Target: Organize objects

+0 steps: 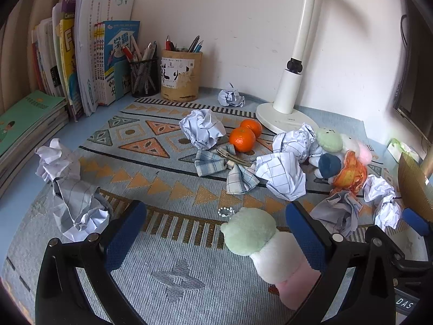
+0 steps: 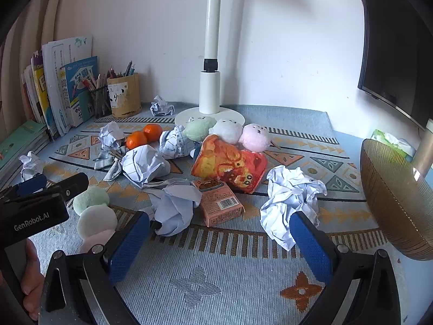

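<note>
The left gripper (image 1: pixel 216 224) is gaping wide, a plush dango toy (image 1: pixel 270 252) lying low right between its fingers, ungripped. Only the right view is showing the right gripper (image 2: pixel 219 233), empty and spread, an orange box (image 2: pixel 220 203) at centre, and a hand (image 2: pixel 29 279) lower left.

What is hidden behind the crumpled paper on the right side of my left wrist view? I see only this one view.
Observer: A pink box with a barcode lies there, in front of the orange bag.
Operator: Does the right gripper hold something?
Observer: No. The right gripper has its jaws open, with nothing between them.
Operator: And the brown shape at my right edge?
Observer: It is a ribbed brown bowl, to the right of that gripper.
</note>
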